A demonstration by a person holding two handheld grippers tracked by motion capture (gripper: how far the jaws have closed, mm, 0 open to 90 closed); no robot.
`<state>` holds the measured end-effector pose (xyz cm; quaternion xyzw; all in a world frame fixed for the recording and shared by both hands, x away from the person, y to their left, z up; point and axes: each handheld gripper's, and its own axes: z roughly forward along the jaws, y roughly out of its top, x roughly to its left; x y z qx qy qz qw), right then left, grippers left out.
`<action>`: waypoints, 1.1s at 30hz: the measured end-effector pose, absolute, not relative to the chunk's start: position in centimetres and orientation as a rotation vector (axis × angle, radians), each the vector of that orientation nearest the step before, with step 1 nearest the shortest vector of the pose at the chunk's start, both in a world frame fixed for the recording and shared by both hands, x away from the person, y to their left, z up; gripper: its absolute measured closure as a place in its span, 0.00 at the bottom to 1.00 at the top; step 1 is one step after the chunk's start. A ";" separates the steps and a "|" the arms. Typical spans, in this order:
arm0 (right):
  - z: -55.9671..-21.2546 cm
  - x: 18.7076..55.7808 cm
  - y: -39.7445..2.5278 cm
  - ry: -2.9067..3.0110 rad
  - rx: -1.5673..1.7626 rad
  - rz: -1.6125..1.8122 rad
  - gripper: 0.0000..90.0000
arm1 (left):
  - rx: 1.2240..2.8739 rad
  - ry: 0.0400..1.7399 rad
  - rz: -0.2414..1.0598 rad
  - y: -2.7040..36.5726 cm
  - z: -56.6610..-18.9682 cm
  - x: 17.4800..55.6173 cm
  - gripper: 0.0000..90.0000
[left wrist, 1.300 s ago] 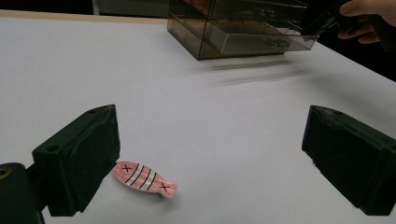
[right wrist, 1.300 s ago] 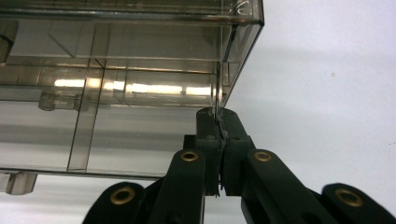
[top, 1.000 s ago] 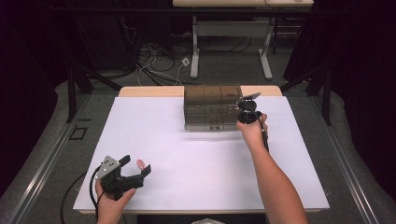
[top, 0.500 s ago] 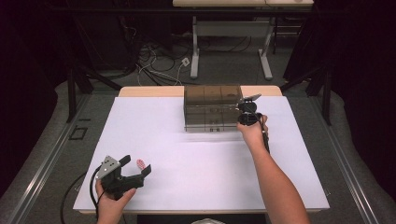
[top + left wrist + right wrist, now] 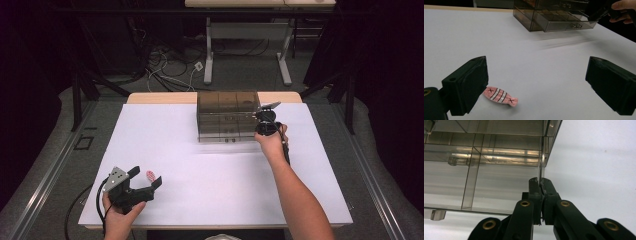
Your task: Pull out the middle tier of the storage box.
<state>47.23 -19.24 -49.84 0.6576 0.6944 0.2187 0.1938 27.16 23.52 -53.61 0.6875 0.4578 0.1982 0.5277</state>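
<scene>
Pink clip marked "x"; left gripper jaws wide; right gripper jaws clamp drawer wall.

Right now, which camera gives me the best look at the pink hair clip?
The left gripper view: the pink hair clip lies flat on the white table, sharp enough to read its stripes and two x marks, beside one jaw of the open left hand-held gripper. The high view shows it as a small pink spot.
</scene>
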 end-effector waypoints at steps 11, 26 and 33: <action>-50.0 46.9 -19.2 1.945 1.854 0.599 0.98 | 1.642 1.095 0.474 23.5 -53.6 27.2 0.05; -50.2 46.7 -19.3 1.942 1.861 0.610 0.98 | 1.642 1.094 0.474 23.5 -53.6 27.2 0.05; -50.5 46.7 -19.5 1.946 1.847 0.630 0.93 | 1.642 1.095 0.475 23.5 -53.6 27.2 0.05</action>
